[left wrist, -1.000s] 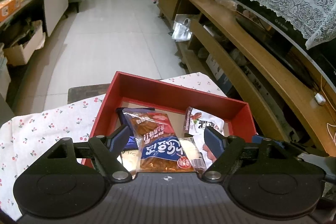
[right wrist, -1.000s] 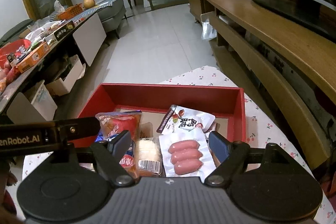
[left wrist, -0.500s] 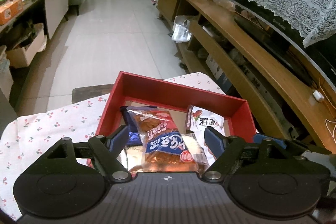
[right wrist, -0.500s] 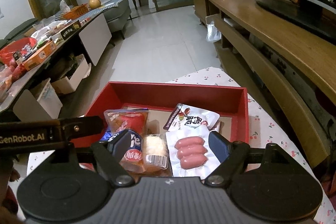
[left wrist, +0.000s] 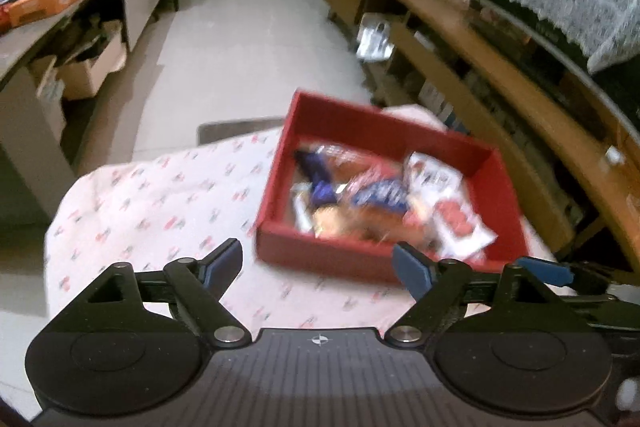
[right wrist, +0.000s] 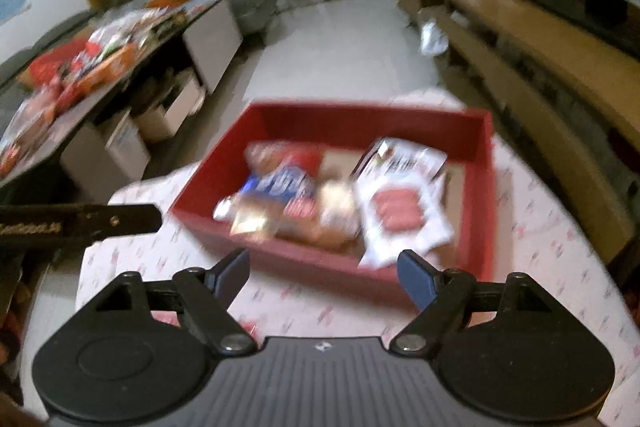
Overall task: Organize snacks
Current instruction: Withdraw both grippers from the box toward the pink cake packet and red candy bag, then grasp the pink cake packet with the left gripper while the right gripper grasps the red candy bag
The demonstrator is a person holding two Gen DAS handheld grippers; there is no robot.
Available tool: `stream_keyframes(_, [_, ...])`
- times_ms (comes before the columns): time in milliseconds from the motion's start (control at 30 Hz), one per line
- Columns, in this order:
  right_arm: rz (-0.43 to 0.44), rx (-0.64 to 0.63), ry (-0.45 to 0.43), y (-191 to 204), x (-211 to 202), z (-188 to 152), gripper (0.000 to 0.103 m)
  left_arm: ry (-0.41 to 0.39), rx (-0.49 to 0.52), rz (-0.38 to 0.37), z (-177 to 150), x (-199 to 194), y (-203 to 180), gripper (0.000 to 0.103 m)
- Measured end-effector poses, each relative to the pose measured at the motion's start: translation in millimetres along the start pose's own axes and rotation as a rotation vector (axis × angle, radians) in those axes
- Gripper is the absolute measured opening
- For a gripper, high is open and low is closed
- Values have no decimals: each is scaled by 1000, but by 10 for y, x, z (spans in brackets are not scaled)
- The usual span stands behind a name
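Both grippers, left (left wrist: 318, 265) and right (right wrist: 323, 275), now back from the red snack box (left wrist: 320, 259), jaws apart, empty.

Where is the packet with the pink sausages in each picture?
Left wrist view: sausage packet lies at the right end of the red box, near its front wall.
Right wrist view: sausage packet lies right of middle in the box.
Shared landmark: the red box.
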State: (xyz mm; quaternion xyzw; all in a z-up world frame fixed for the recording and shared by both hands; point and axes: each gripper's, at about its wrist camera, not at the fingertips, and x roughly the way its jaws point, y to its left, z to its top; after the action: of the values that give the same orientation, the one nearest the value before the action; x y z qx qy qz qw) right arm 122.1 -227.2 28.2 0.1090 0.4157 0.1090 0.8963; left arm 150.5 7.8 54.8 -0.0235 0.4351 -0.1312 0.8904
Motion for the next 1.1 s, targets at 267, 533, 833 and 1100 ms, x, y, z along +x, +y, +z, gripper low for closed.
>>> stream_keyframes(267, [36, -167, 119, 561, 200, -454, 97, 19, -36, 7, -127, -153, 218, 87])
stream_keyframes(533, [46, -246, 193, 829, 480, -647, 97, 86, -40, 4, -256, -47, 336, 88])
stream_keyframes(833, [-7, -316, 243, 720, 649, -723, 73, 186, 17, -4, -415, 137, 363, 89])
stream_keyframes(1100, [0, -310, 230, 536, 461, -743, 68, 239, -37, 3, -506, 248, 418, 90])
